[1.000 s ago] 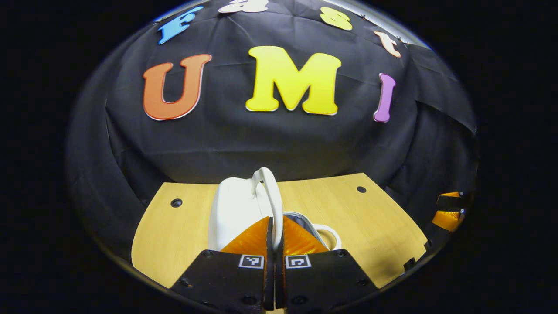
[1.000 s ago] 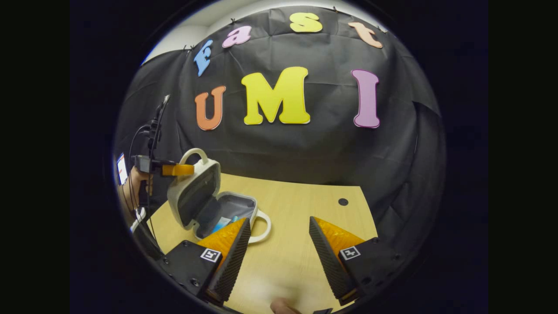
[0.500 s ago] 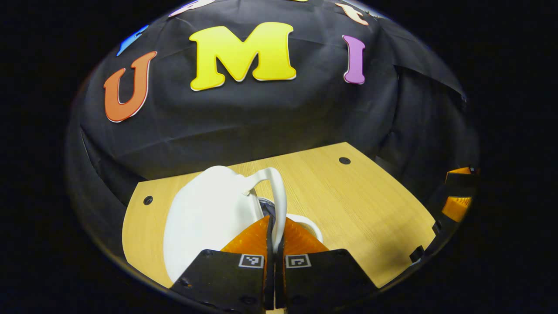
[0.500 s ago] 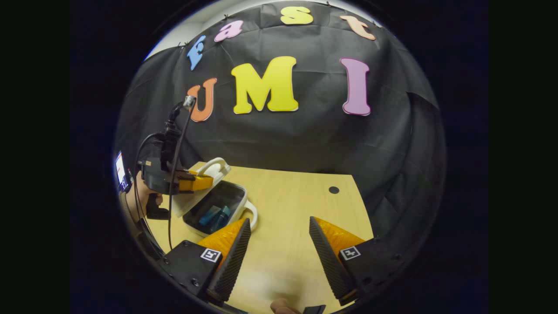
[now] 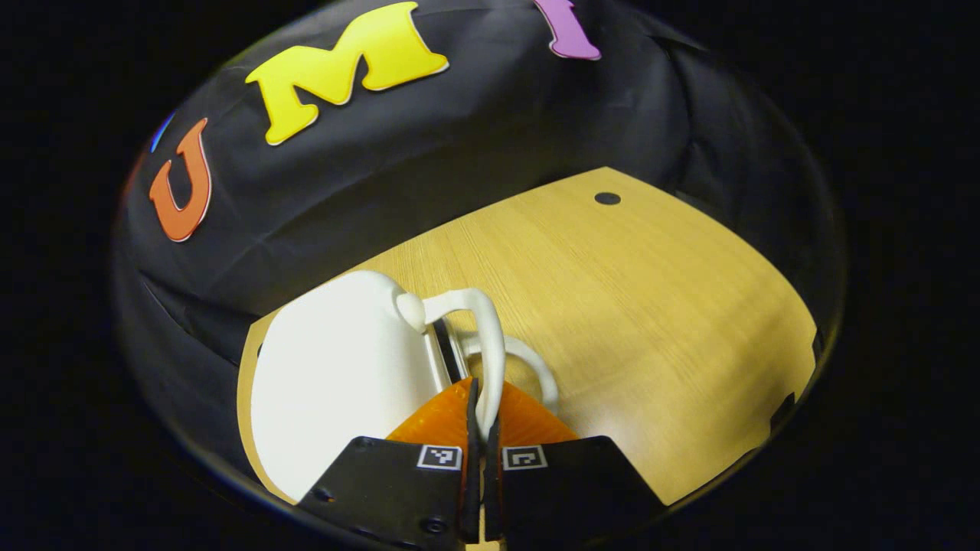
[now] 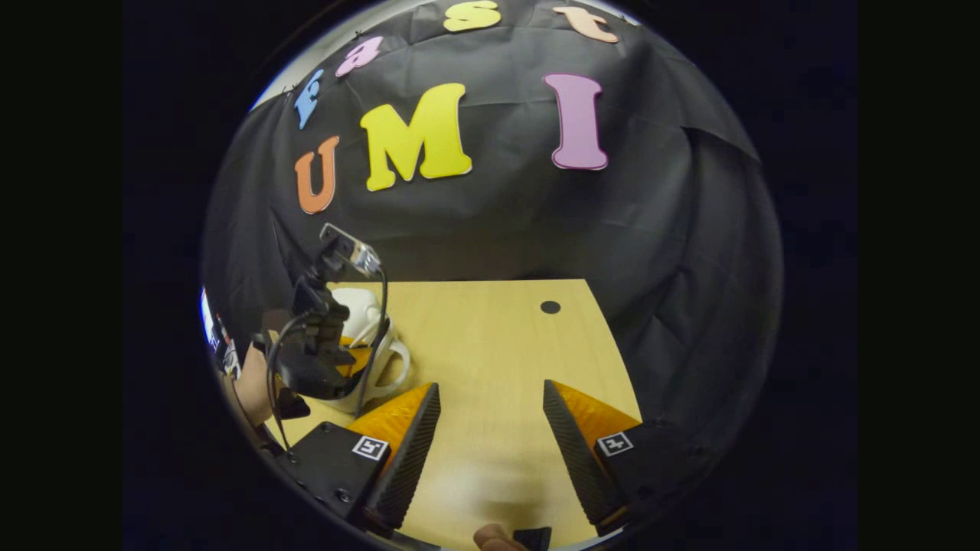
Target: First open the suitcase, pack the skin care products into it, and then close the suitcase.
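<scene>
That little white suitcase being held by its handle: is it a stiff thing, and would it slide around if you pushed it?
The suitcase looks like a rigid moulded shell, so it probably keeps its shape. The left gripper pinches its thin handle, which suggests it is light. Its glossy surface on the smooth table would likely slide easily.
</scene>
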`<state>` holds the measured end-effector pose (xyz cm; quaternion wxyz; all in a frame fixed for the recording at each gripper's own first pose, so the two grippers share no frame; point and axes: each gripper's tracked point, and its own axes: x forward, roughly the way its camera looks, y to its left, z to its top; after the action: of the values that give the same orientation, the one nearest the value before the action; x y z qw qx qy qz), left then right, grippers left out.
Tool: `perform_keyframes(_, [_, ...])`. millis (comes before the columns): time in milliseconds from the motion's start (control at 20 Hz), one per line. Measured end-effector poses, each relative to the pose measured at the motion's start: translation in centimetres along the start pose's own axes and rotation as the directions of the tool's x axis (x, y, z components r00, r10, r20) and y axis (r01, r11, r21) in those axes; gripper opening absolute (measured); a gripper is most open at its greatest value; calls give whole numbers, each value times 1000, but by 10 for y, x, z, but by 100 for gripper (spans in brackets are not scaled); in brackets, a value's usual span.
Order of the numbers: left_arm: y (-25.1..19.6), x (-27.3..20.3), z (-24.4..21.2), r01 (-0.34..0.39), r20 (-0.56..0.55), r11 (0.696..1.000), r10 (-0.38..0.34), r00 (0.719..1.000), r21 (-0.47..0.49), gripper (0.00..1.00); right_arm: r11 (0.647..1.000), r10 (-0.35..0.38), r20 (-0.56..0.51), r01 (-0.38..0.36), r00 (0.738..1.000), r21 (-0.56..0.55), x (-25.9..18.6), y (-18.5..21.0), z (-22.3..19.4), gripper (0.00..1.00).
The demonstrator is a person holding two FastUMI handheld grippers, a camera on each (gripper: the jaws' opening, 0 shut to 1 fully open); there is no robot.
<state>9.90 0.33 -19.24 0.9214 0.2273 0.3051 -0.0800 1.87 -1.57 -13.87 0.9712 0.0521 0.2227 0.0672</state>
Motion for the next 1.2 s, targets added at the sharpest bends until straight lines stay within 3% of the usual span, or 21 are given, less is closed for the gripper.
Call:
perform_keyframes(150, [-10, 12, -10, -29, -47, 995, 33, 998, 92, 10, 1000, -16, -7, 16, 1000, -5, 2, -10, -1, 80])
perform_keyframes(250, [-26, 14, -5, 25, -38, 997, -22, 999, 77, 24, 1000, -27, -9, 26, 1000, -16, 4, -13, 3, 80])
perform_keyframes(350, [-33, 11, -3, 44, -28, 999, -43, 999, 25, 56, 999, -34, 0, 34, 999, -29, 6, -13, 13, 80])
perform_keyframes(400, [-33, 4, 3, 44, -6, 999, -44, 999, 6, 66, 999, -36, 9, 36, 999, -37, 6, -12, 20, 80])
perform_keyframes(450, [-32, -4, 11, 33, 23, 999, -33, 999, -11, 64, 998, -46, 28, 47, 999, -47, 7, -11, 30, 80])
perform_keyframes(500, [-24, -17, 22, 21, 58, 999, -19, 998, -30, 79, 997, -54, 54, 57, 997, -54, 7, -9, 42, 80])
perform_keyframes(600, [-3, -47, 47, 10, 156, 996, 4, 988, -84, 92, 994, -68, 109, 77, 992, -76, 3, -1, 62, 80])
perform_keyframes(750, [39, -112, 82, -3, 308, 977, 70, 949, -213, 96, 990, -79, 226, 103, 971, -101, -7, 26, 102, 77])
perform_keyframes(900, [91, -181, 109, 0, 438, 940, 159, 885, -340, 99, 992, -52, 317, 86, 947, -94, -18, 66, 135, 80])
perform_keyframes(1000, [121, -216, 117, 8, 494, 919, 204, 845, -393, 98, 994, -26, 351, 62, 936, -92, -24, 94, 146, 80])
perform_keyframes(1200, [170, -251, 107, -11, 529, 900, 266, 806, -436, 99, 994, -12, 401, 55, 916, -96, -31, 135, 154, 80])
